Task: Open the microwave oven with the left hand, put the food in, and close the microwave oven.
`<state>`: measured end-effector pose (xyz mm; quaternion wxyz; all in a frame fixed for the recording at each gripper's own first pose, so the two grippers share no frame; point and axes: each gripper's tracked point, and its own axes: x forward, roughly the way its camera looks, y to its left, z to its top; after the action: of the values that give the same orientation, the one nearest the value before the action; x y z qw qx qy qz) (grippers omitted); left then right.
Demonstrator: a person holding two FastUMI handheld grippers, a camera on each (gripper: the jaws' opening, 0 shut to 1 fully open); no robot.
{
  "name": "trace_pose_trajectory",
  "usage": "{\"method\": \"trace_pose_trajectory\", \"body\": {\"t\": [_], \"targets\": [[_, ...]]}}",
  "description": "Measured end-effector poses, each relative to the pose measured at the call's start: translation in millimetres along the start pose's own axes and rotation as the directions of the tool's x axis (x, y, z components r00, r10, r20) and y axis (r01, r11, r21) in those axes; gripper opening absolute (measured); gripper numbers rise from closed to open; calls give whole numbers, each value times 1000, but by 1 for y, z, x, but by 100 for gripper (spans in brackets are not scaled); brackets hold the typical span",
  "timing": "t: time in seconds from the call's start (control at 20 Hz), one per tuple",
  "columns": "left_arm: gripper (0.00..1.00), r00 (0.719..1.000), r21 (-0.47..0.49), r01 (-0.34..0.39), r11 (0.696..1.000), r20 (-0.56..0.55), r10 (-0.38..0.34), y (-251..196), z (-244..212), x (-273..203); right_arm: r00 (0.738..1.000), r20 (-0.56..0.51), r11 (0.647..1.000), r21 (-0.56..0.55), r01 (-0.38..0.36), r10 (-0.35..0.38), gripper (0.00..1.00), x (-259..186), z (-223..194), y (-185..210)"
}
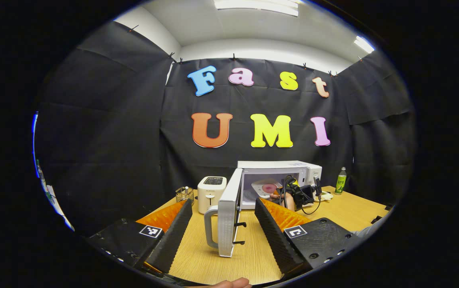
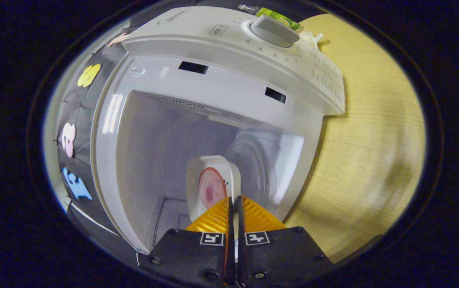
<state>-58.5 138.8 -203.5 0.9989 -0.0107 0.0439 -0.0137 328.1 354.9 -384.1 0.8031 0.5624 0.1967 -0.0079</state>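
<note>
Plate of food going into the open microwave, held by the right tongs.

In the right gripper view the right tongs (image 2: 234, 202) are pinched narrow on the rim of a white plate (image 2: 212, 186) carrying a round pink slice of food (image 2: 211, 189); the plate sits tilted inside the cavity of the microwave (image 2: 229, 86), near its round turntable (image 2: 258, 168). In the left gripper view the left tongs (image 1: 223, 220) stand wide apart with nothing between them, held back over the near edge of the wooden worktop (image 1: 349, 210), facing the microwave door (image 1: 229, 212), which is swung fully out, its handle (image 1: 210, 226) toward the camera. A toaster (image 1: 211, 193) stands just left of the door, and a green bottle (image 1: 341, 181) stands toward the worktop's far right corner.
</note>
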Motion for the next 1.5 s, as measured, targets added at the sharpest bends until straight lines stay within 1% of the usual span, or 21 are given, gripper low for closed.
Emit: {"method": "trace_pose_trajectory", "body": {"t": [0.25, 0.35, 0.55, 0.6, 0.65, 0.7, 0.75, 0.8, 0.85, 0.9, 0.95, 1.05, 1.1, 1.15, 1.2, 1.25, 1.3, 1.35, 1.4, 1.45, 1.5], "targets": [[94, 999, 39, 37, 999, -8, -37, -17, -2, 3, 992, 95, 994, -66, -83, 89, 15, 5, 10, 15], [94, 999, 46, 36, 998, -12, -35, -17, -3, 2, 982, 156, 988, -132, -83, 104, 15, 2, 21, 19], [93, 1000, 42, 7, 999, -16, -7, -4, -4, -5, 984, 135, 944, -325, -66, 115, 21, -3, 17, 29], [94, 1000, 37, -1, 999, -17, 2, -2, -5, -5, 985, 134, 922, -383, -53, 112, 12, -5, 18, 28], [93, 1000, 31, -10, 999, -20, 11, 1, -5, -6, 984, 143, 894, -447, -35, 110, 14, -9, 20, 29], [93, 1000, 27, -20, 999, -22, 21, 5, -7, -6, 984, 149, 856, -517, -11, 103, 33, -14, 21, 28], [93, 999, 26, -29, 999, -25, 30, 9, -7, -8, 984, 154, 807, -590, 19, 90, 36, -20, 21, 25], [93, 999, 25, -38, 999, -26, 39, 14, -8, -11, 985, 143, 748, -663, 26, 92, 30, -26, 17, 25], [93, 998, 20, -47, 999, -30, 47, 17, -9, -11, 987, 117, 694, -720, 7, 110, 47, -31, 12, 29], [93, 998, 12, -52, 999, -34, 53, 18, -11, -14, 987, 91, 643, -766, -14, 130, 41, -38, 7, 33], [93, 998, 7, -56, 998, -39, 56, 20, -13, -15, 987, 61, 598, -800, -40, 148, 56, -47, 2, 36], [93, 996, 9, -80, 997, -47, 80, 29, -16, -18, 987, 31, 529, -847, -59, 159, 67, -64, -2, 36], [93, 995, 15, -87, 996, -44, 88, 34, -16, -20, 985, 23, 510, -857, -67, 169, 92, -76, -3, 37], [94, 994, 19, -97, 995, -41, 98, 39, -17, -21, 984, 18, 490, -869, -72, 178, 89, -88, -4, 39], [93, 994, 20, -103, 994, -45, 104, 42, -19, -23, 985, 14, 470, -880, -71, 175, 99, -101, -3, 36], [93, 993, 20, -106, 994, -49, 106, 47, -20, -23, 984, 7, 453, -888, -75, 176, 100, -114, -3, 37], [82, 992, 19, -118, 993, -49, 119, 53, -20, -23, 985, 0, 429, -900, -75, 172, 100, -129, 0, 37], [82, 990, 19, -133, 991, -47, 133, 60, -20, -21, 985, 8, 403, -913, -62, 170, 100, -146, 5, 37], [94, 989, 19, -143, 989, -41, 144, 67, -19, -23, 985, 12, 386, -921, -57, 175, 100, -163, 8, 37], [94, 988, 17, -154, 988, -32, 154, 74, -17, -22, 983, 5, 367, -928, -63, 182, 91, -183, 12, 38], [82, 986, 14, -161, 987, -31, 161, 79, -17, -21, 983, 3, 359, -931, -64, 182, 100, -199, 15, 38]]}}
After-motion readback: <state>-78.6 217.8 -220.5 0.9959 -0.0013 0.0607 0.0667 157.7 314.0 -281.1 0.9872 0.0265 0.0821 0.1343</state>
